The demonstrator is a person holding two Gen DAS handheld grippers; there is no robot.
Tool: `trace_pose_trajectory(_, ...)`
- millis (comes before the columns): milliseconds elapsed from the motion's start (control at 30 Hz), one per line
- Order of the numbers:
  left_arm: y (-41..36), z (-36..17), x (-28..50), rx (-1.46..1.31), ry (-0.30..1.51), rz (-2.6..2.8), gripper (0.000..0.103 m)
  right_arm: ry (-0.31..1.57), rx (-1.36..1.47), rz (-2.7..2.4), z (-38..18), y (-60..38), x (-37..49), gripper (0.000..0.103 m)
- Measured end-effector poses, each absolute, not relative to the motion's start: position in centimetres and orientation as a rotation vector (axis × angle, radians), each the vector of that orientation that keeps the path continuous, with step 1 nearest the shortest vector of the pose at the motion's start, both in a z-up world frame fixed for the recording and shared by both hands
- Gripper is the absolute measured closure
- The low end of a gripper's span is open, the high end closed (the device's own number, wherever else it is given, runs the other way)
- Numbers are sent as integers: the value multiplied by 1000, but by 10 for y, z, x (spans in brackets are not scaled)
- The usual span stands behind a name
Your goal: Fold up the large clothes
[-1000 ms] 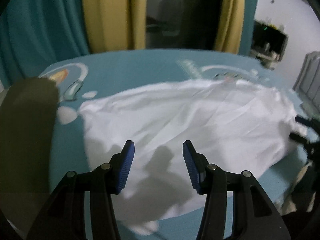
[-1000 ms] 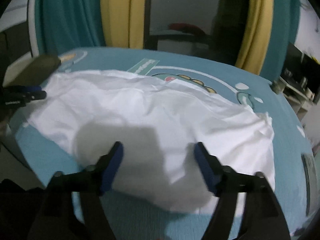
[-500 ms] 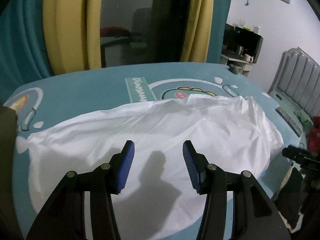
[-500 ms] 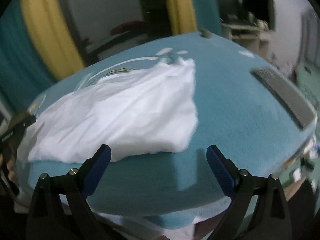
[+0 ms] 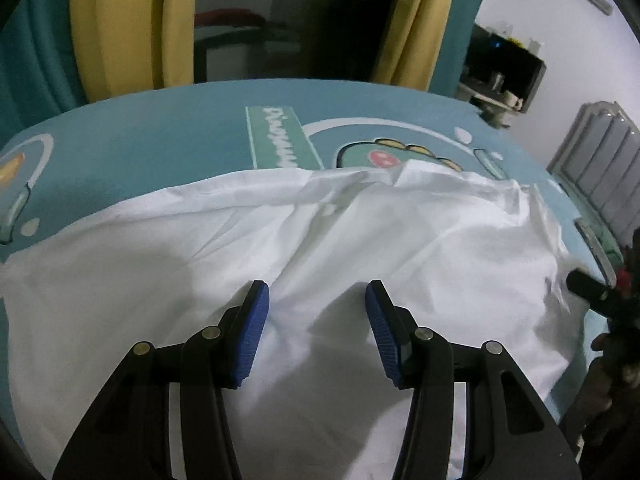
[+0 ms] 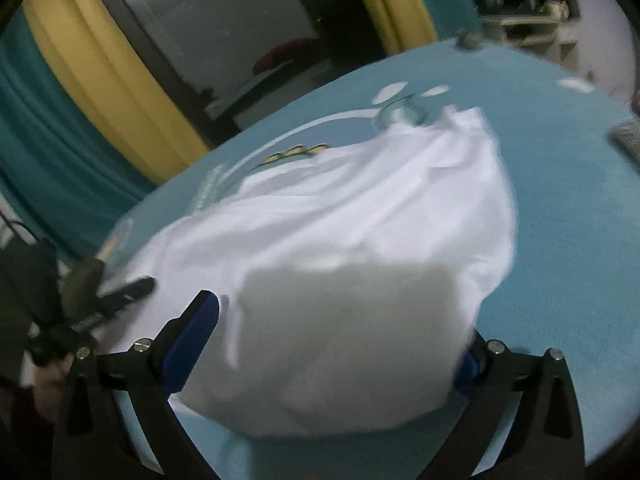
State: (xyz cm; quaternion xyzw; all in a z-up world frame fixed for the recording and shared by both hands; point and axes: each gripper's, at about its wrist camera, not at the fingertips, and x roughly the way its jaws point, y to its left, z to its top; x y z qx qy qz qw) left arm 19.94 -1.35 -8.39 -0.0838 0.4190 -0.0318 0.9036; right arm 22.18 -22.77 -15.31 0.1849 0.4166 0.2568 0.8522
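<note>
Left wrist view: white garment (image 5: 400,248) spread on teal bed cover (image 5: 160,140).
Left gripper (image 5: 316,312) and right gripper (image 6: 332,344) both have jaws spread above the cloth.

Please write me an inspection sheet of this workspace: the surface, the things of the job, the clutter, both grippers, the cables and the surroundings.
Surface: teal bed cover with cartoon dinosaur print, partly covered.
Job's things: large white wrinkled cloth garment spread on the cover, not yet neatly folded.
Clutter: small dark object at the far bed edge; too blurred to identify.
Grippers: left gripper open above the garment; right gripper open wide at the garment's near edge, holding nothing.
Cables: nothing seen.
Surroundings: yellow and teal curtains, dark window, grey padded headboard, cluttered shelf.
</note>
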Motion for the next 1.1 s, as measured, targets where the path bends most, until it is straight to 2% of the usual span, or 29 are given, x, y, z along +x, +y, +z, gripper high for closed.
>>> trace_pose_trajectory(100, -18, -85, 199, -184, 888, -25, 50, 905, 501, 629, -158, -219, 236, 3)
trace_pose_trajectory(267, -27, -85, 198, -233, 899, 10, 50, 872, 507, 635, -158, -211, 238, 3)
trace_pose_trajectory(300, -28, -86, 198, -239, 894, 19, 50, 873, 506, 653, -158, -210, 238, 6)
trace_pose_trajectory(367, -31, -88, 195, -230, 877, 36, 50, 898, 503, 712, -162, -204, 239, 25)
trace_pose_trajectory(433, -34, -90, 193, -214, 860, 46, 50, 918, 494, 741, -168, -199, 241, 57)
trace_pose_trajectory(500, -36, -91, 193, -208, 852, 54, 50, 945, 512, 791, -175, -190, 243, 75)
trace_pose_trajectory(533, -36, -91, 193, -207, 852, 52, 50, 938, 507, 799, -175, -188, 243, 78)
trace_pose_trajectory(667, -33, -89, 196, -213, 861, 21, 50, 852, 472, 776, -159, -187, 235, 82)
trace_pose_trajectory(800, -31, -89, 195, -202, 856, -30, 68, 785, 406, 715, -136, -177, 220, 84)
trace_pose_trajectory(967, -24, -87, 193, -226, 845, -90, 78, 740, 306, 643, -111, -159, 204, 84)
trace_pose_trajectory(1100, -4, -75, 181, -269, 815, -130, 79, 729, 236, 636, -92, -138, 199, 84)
